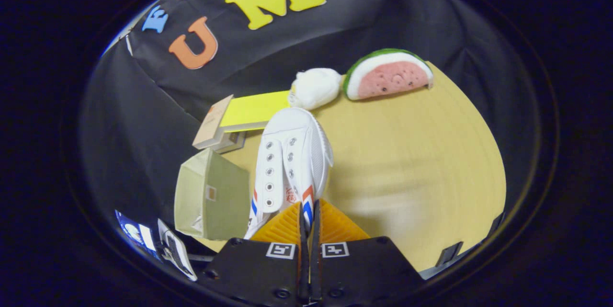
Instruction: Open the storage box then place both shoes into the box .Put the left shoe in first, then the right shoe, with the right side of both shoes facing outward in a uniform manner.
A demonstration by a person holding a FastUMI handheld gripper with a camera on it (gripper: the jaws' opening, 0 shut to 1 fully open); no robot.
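Recording booth w/ black cloth wall (119, 120), wooden tabletop (421, 163), toy watermelon slice (389, 74)

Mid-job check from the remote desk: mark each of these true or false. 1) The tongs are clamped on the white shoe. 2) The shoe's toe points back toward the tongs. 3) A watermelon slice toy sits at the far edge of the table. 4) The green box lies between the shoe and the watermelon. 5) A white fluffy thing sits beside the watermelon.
1) True. The tongs are nearly closed, pinching the white shoe at its heel end.
2) False. Its toe points away, toward the white fluffy thing.
3) True. The watermelon slice toy sits at the far edge of the table.
4) False. The green box stands on the shoe's other side.
5) True.
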